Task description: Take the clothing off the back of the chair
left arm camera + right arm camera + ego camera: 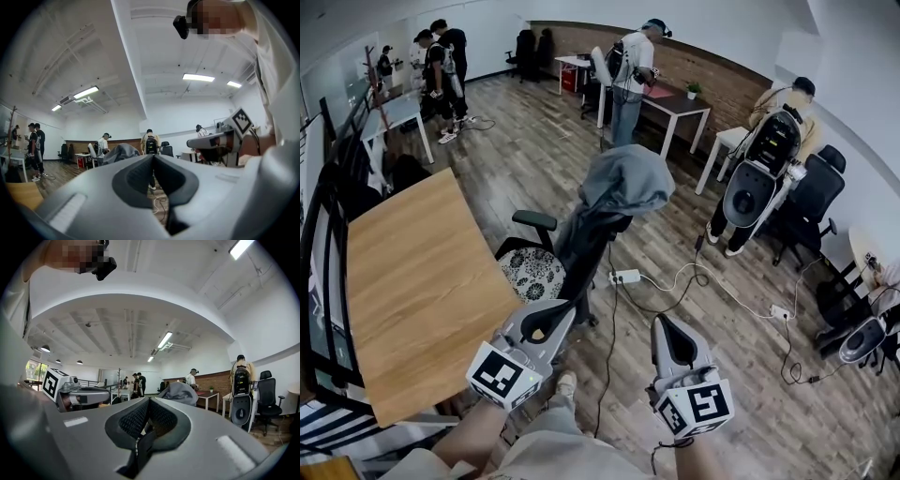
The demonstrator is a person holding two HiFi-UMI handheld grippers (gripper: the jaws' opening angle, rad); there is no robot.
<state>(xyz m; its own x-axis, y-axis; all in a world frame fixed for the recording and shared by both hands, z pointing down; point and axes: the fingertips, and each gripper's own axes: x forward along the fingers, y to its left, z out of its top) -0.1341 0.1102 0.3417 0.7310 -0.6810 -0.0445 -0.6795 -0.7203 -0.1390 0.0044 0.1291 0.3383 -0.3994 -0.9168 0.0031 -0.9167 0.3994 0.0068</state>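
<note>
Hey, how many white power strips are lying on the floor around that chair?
2. One power strip lies beside the chair draped with grey clothing; a second power strip lies farther right. Others may hide under furniture.

Two grey handheld grippers sit at the bottom of the frame, the left gripper (562, 317) and the right gripper (667, 328), each with one black-and-white marker cube.

At centre stands one black office chair with a patterned seat (534, 272), and one grey piece of clothing (619, 183) hangs over its back.

One wide wood-topped bench (412, 281) fills the left.

Five other people are visible:
- Upper left: a person in a cap (386, 64), a person in a dark vest (433, 75) and a person in a black top (453, 45).
- Top centre: a person in a white shirt (633, 70).
- Upper right: a person in a tan top (792, 108).

Two white power strips lie on the floor, the centre power strip (625, 277) and the right-hand power strip (780, 311).

One small potted plant (693, 91) stands on one dark-topped bench (680, 108).
</note>
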